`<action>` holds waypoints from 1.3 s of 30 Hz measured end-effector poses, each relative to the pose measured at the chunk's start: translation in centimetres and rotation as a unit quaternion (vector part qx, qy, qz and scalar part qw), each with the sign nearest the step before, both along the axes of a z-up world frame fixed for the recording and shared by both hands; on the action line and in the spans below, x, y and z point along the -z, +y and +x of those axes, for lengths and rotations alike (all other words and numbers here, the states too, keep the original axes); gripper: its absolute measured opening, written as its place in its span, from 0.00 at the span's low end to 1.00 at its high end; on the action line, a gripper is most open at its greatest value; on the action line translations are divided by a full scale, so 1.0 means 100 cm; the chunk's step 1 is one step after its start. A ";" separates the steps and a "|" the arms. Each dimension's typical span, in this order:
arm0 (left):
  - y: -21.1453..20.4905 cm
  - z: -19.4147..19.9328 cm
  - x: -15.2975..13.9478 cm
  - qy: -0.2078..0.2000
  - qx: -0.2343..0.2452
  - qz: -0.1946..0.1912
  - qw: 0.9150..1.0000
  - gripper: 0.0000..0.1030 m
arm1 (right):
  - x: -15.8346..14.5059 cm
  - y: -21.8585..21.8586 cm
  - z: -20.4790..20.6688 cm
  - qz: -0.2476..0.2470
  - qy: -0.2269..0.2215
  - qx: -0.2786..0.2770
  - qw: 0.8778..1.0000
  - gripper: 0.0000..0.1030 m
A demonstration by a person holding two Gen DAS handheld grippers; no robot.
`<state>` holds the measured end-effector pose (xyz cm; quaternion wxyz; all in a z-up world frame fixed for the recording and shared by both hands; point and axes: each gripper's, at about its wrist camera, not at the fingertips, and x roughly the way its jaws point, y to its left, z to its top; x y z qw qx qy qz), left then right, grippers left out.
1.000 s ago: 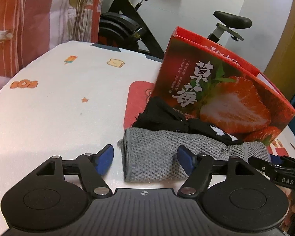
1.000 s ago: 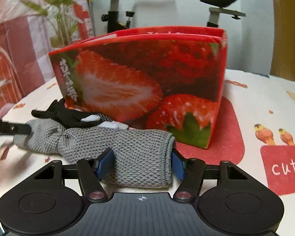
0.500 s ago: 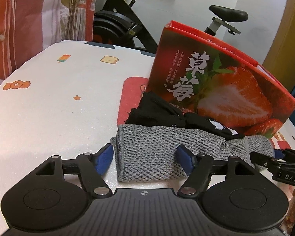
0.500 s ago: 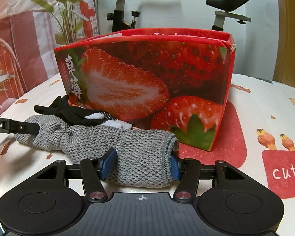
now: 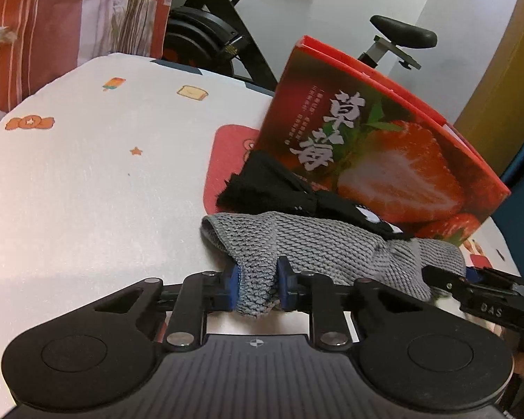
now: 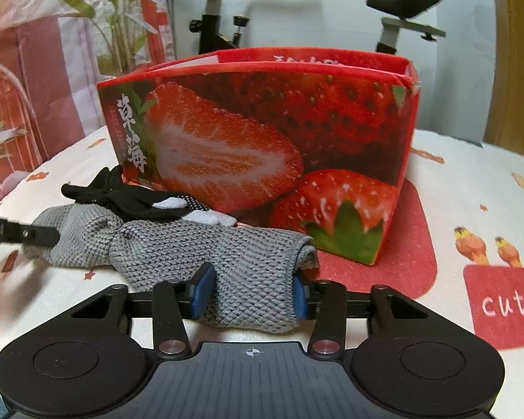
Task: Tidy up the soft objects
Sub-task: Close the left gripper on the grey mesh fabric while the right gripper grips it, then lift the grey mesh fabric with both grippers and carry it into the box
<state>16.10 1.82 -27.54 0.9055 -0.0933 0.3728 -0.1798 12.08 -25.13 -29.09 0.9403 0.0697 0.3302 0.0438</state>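
while both of your grippers work the same item, the grey knitted cloth lies stretched across the printed table cover, directly in front of the red strawberry box.

your left gripper has its blue pads closing on one end of the grey knitted cloth; the fabric is bunched into a narrow fold between them and the pads press on it from both sides. in that same view the tip of your right gripper shows at the cloth's other end, low on the right.

your right gripper is likewise closing. its blue pads sit against both sides of the thicker, rolled end of the grey knitted cloth, and the fabric fills the gap between them. the black finger of your left gripper reaches in from the left edge of this view, touching the far end of the cloth.

a black glove with pale patches lies just behind the cloth, partly overlapped by it and touching the foot of the strawberry box. the box stands upright with its top open; what it holds cannot be seen. it rests partly on a red patch printed on the cover.

behind the table stands an exercise bike, with a red striped curtain to the left.
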 end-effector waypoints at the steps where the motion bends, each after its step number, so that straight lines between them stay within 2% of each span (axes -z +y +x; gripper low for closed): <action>1: -0.001 -0.003 -0.002 -0.002 0.002 0.001 1.000 0.21 | -0.002 -0.002 -0.001 0.007 0.006 0.004 1.000 0.30; 2: -0.002 -0.004 -0.003 -0.007 0.005 0.006 1.000 0.21 | -0.005 -0.005 -0.003 0.020 0.010 0.008 1.000 0.23; 5: -0.006 -0.009 -0.009 -0.020 0.012 0.020 1.000 0.21 | -0.013 -0.011 -0.009 0.049 0.011 0.017 0.999 0.18; 7: -0.008 -0.012 -0.012 -0.024 0.016 0.022 0.999 0.20 | -0.017 -0.010 -0.014 0.050 0.007 0.014 0.999 0.17; 18: -0.011 -0.037 -0.023 -0.039 0.021 0.038 0.998 0.20 | -0.027 0.005 -0.040 0.018 -0.010 -0.011 1.000 0.15; 27: 0.004 -0.046 -0.035 -0.060 -0.007 0.027 0.998 0.20 | -0.038 0.013 -0.053 -0.009 -0.027 -0.018 0.999 0.14; 39: 0.008 -0.052 -0.043 -0.077 -0.013 0.027 0.997 0.20 | -0.054 0.017 -0.065 -0.021 -0.055 -0.021 0.998 0.14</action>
